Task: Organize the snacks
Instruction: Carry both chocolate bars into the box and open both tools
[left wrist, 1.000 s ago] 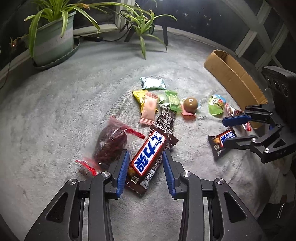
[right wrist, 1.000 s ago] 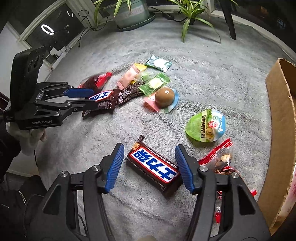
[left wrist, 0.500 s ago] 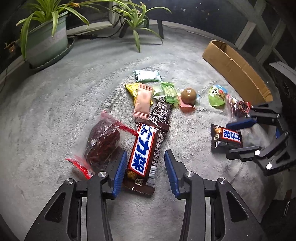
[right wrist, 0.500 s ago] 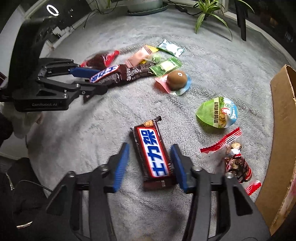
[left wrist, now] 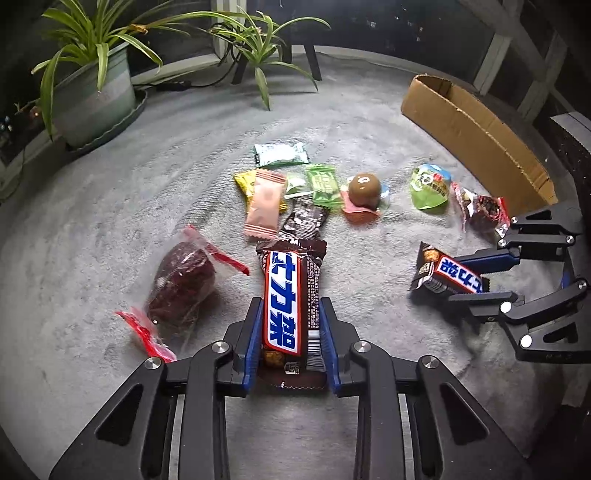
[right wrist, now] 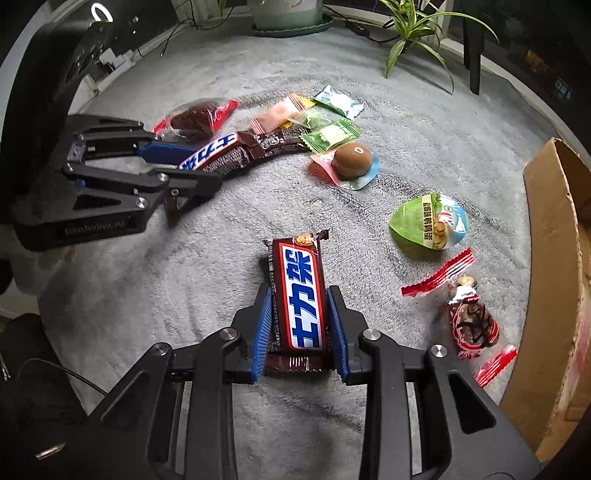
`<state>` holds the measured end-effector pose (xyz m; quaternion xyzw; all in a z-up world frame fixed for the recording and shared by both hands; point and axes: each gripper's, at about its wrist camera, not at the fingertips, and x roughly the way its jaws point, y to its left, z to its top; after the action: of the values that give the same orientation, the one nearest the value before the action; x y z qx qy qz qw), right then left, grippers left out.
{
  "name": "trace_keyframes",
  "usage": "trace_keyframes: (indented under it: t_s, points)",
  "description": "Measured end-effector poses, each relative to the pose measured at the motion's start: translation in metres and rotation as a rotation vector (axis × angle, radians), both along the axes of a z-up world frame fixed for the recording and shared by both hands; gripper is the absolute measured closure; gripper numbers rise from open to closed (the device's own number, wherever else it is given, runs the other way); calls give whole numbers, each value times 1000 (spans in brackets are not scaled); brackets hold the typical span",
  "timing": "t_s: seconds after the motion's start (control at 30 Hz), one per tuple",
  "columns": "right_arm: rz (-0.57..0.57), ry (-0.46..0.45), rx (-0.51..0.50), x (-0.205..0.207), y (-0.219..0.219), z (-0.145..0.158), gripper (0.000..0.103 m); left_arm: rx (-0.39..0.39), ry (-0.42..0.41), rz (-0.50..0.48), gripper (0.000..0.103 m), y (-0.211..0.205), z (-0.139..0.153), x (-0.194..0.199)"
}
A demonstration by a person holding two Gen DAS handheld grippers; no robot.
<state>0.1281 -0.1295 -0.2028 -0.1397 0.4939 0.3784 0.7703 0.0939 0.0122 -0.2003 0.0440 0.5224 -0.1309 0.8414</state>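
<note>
Glossy rectangular chocolate bar (left wrist: 286,299) (crinkled ends) on fluffy carpet (left wrist: 110,221)

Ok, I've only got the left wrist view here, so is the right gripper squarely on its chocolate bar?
Observer: Yes. The right gripper is closing with the chocolate bar lengthwise between its pads, and both pads look against the wrapper.
Operator: Is the red snack touching the box?
Observer: No. The red-wrapped snack lies just short of the cardboard box, with a gap between them.
Operator: Anything behind my camera?
Observer: A lit ring light, top left.
</note>
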Motion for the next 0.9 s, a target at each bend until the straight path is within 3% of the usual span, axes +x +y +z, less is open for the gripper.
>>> trace_keyframes:
  t_s: [0.47,0.9]
  points:
    - [-114,-122,70,-14,-24,54,73,-62,-72,-16,76,-12,36,-8]
    - [-229,-241,92,-10,-72,101,73,-113,-162,-135,76,-71,77,7]
